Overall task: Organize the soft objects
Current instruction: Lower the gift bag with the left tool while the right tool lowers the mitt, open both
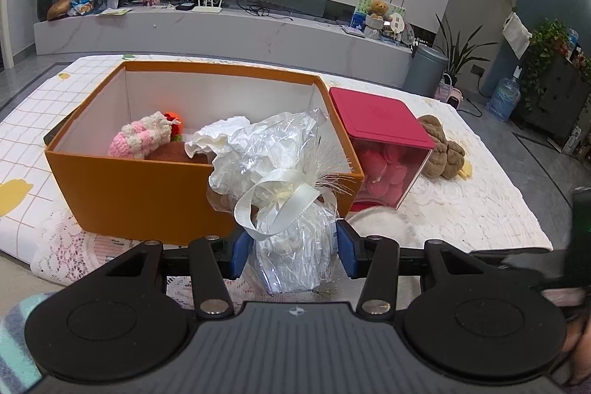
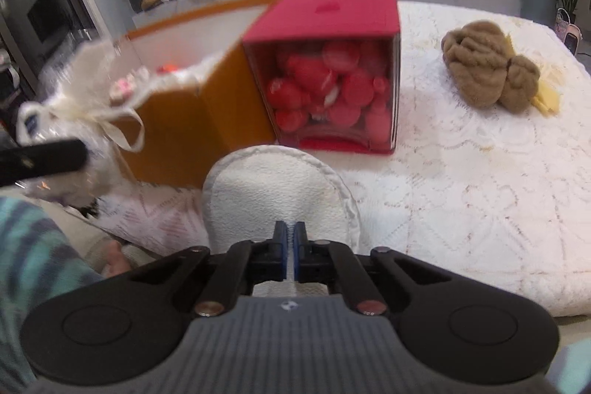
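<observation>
A white soft toy wrapped in clear crinkled cellophane and tied with a cream satin ribbon (image 1: 291, 209) sits clamped between the blue pads of the left gripper (image 1: 291, 246), held just in front of the near wall of the open orange cardboard box (image 1: 140, 187), its ruffled top leaning over the box rim. Inside that box lie a pink-and-white crocheted toy (image 1: 142, 135), a small orange-red knitted piece (image 1: 173, 118), a brown plush piece (image 1: 173, 154) and a crumpled white fabric (image 1: 218, 135). The right gripper (image 2: 290, 239) has its blue pads pinched nearly together on the near edge of a flat oval white terry pad (image 2: 273, 183), which reaches towards the boxes. Touching the orange box on its right stands a clear-walled box with a red lid (image 2: 325, 13), filled with red and pink round soft shapes (image 2: 321, 91). Well apart, further right on the white lace-patterned cover (image 2: 461, 180), rests a tan knotted plush toy (image 2: 484, 69) with a pale yellow part (image 2: 546, 95) beneath it. A striped teal sleeve (image 2: 33, 253) shows at the lower left of the right wrist view.
</observation>
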The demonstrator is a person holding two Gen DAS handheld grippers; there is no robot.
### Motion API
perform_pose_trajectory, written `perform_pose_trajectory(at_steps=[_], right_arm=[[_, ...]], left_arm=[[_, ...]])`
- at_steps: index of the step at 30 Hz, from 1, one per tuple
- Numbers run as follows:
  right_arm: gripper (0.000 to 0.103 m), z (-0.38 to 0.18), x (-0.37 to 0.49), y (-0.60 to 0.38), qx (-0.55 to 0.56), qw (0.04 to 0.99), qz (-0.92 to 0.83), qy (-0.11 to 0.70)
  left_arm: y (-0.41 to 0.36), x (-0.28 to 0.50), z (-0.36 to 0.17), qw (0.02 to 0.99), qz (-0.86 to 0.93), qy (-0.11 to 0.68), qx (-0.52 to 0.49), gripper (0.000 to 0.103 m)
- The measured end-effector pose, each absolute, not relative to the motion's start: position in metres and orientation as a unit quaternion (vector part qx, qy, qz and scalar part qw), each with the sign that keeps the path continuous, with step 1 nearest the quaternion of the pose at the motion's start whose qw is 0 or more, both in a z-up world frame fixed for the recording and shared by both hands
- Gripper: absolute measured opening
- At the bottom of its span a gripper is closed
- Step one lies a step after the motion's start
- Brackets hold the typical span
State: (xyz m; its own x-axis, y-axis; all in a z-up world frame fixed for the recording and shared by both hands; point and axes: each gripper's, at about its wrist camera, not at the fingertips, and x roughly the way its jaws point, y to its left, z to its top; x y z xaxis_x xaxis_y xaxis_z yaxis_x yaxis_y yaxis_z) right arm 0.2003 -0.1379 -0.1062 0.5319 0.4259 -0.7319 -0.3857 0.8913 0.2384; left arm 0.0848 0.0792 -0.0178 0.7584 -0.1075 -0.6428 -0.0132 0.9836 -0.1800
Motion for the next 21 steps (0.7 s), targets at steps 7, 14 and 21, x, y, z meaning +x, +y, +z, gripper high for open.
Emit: perform_pose_trajectory(at_steps=[7, 14, 21], right_arm=[[0.0, -0.055, 0.188, -0.144, 0.042, 0.89, 0.254, 0.375], [0.0, -0.009, 0.187, -0.135, 0.036, 0.903, 0.275, 0.328], [0.0, 0.04, 0.213, -0.113, 0.031, 0.905, 0.311, 0.289]], left_arm=[[0.087, 0.082, -0.002, 0.941, -0.024, 0.325, -0.087, 0.055], [0.106, 0.085, 0.023, 0.952, -0.013, 0.296, -0.077, 0.055], [0.137, 0.103, 0.051, 0.956, 0.008, 0.284, -0.071, 0.055]])
